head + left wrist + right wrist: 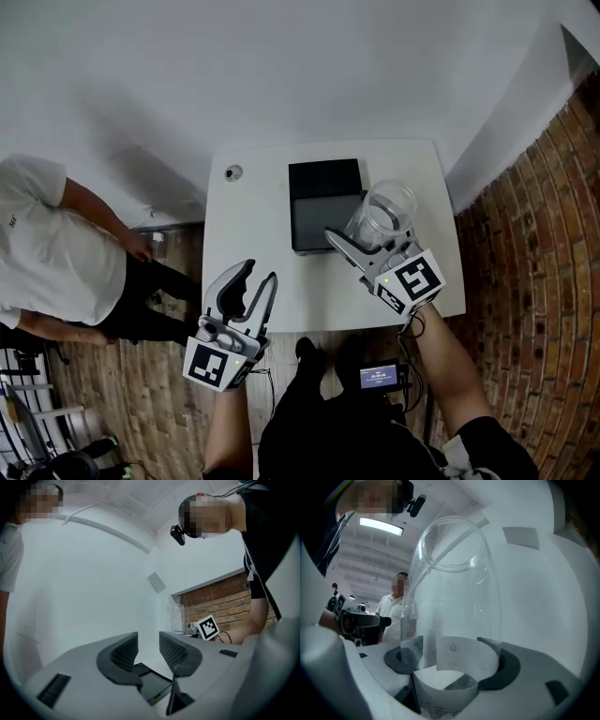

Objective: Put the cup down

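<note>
A clear plastic cup (384, 214) stands upright between the jaws of my right gripper (370, 239), which is shut on its lower part. It is over the right half of the white table (253, 225), just right of a black flat box (324, 204). In the right gripper view the cup (450, 597) fills the middle, with the right gripper (450, 660) closed round its base; whether the base touches the table I cannot tell. My left gripper (259, 274) is open and holds nothing at the table's front left edge. In the left gripper view the left gripper (149, 641) points level toward the cup (176, 618).
A small round object (233, 172) lies at the table's back left corner. A person in a white shirt (47, 253) stands left of the table. The black box (150, 681) lies just beyond the left jaws. A brick floor (534, 234) lies to the right.
</note>
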